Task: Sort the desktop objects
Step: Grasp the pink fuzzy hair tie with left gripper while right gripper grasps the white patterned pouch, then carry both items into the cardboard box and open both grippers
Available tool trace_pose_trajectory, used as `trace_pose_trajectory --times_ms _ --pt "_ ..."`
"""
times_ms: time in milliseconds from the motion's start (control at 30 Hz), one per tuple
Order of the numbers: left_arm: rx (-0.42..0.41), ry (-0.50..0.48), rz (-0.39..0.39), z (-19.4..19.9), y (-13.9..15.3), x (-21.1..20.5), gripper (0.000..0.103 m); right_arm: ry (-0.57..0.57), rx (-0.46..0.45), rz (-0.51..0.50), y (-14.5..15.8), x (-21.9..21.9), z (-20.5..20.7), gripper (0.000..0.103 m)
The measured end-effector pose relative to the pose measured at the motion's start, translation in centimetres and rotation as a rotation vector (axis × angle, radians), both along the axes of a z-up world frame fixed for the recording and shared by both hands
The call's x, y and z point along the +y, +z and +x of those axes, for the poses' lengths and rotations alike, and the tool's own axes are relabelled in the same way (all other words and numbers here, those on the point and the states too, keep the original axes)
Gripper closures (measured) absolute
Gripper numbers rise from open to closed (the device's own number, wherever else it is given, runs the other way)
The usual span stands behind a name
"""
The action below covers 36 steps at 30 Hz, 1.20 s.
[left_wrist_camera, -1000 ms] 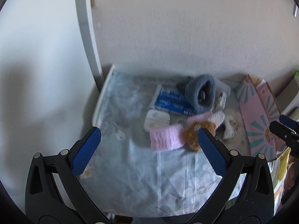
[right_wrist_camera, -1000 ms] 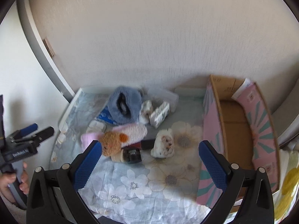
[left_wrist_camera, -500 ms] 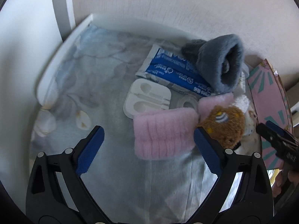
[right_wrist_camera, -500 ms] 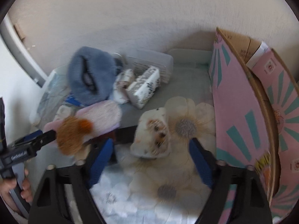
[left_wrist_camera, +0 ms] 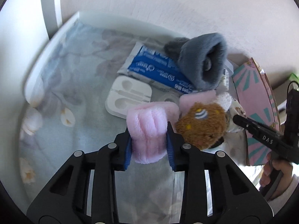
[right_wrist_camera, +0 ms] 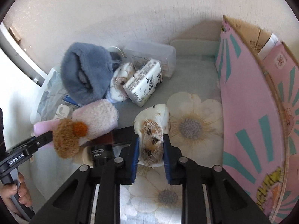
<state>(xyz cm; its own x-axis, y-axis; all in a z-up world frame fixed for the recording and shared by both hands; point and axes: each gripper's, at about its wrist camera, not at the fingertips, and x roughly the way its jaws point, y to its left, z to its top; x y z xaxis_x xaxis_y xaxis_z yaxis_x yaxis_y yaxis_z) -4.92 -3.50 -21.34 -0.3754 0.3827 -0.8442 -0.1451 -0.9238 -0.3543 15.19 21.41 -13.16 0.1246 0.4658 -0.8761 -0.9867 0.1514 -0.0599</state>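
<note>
My left gripper (left_wrist_camera: 148, 146) is shut on a fluffy pink band (left_wrist_camera: 149, 128) that lies on the flowered cloth (left_wrist_camera: 65, 97). A brown plush toy (left_wrist_camera: 202, 125) sits just right of it. My right gripper (right_wrist_camera: 151, 155) is shut on a white furry pouch with brown spots (right_wrist_camera: 152, 130). The pink band (right_wrist_camera: 42, 127) and the plush toy (right_wrist_camera: 68, 138) also show at the left of the right wrist view, with the left gripper's fingers (right_wrist_camera: 28, 145) beside them. The right gripper (left_wrist_camera: 261, 136) shows at the right edge of the left wrist view.
A grey-blue fluffy hat (right_wrist_camera: 86, 76), a blue tissue pack (left_wrist_camera: 158, 69), a white plastic tray insert (left_wrist_camera: 129, 97), a patterned tissue pack (right_wrist_camera: 145, 82), a clear plastic box (right_wrist_camera: 151, 54) and a dark bottle (right_wrist_camera: 102, 149) crowd the back left. A pink cardboard box (right_wrist_camera: 248, 100) stands on the right.
Both grippers moved forward and down and closed: the left on the pink band, the right on the white furry pouch. Both were open half a second ago.
</note>
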Motion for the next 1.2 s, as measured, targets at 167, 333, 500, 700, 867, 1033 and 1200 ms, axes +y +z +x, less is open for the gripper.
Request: trace_pose_trajectory --times_ms 167,333,500,700,867,1033,1200 --pt "0.038 -0.135 -0.010 -0.5 2.4 -0.8 0.076 0.032 -0.010 0.011 2.4 -0.9 -0.9 0.082" --pt "0.060 -0.123 -0.011 -1.8 5.2 -2.9 0.076 0.057 -0.001 0.041 4.3 -1.6 -2.0 0.082" --pt "0.110 -0.124 0.008 -1.3 9.1 -3.2 0.076 0.074 0.006 0.078 6.7 -2.3 -2.5 0.082" --pt "0.169 -0.153 0.023 -0.8 12.1 -1.9 0.076 0.068 0.001 0.130 9.2 -2.4 -2.2 0.082" --pt "0.196 -0.191 0.036 0.0 13.7 -0.2 0.076 0.057 -0.004 0.163 10.5 -3.3 -1.6 0.082" --pt "0.226 -0.254 0.042 0.4 15.5 2.6 0.076 0.029 -0.022 0.194 12.3 -4.8 -0.3 0.082" --pt "0.259 -0.344 0.070 0.7 17.5 7.1 0.076 -0.036 -0.036 0.211 14.1 -6.5 2.1 0.082"
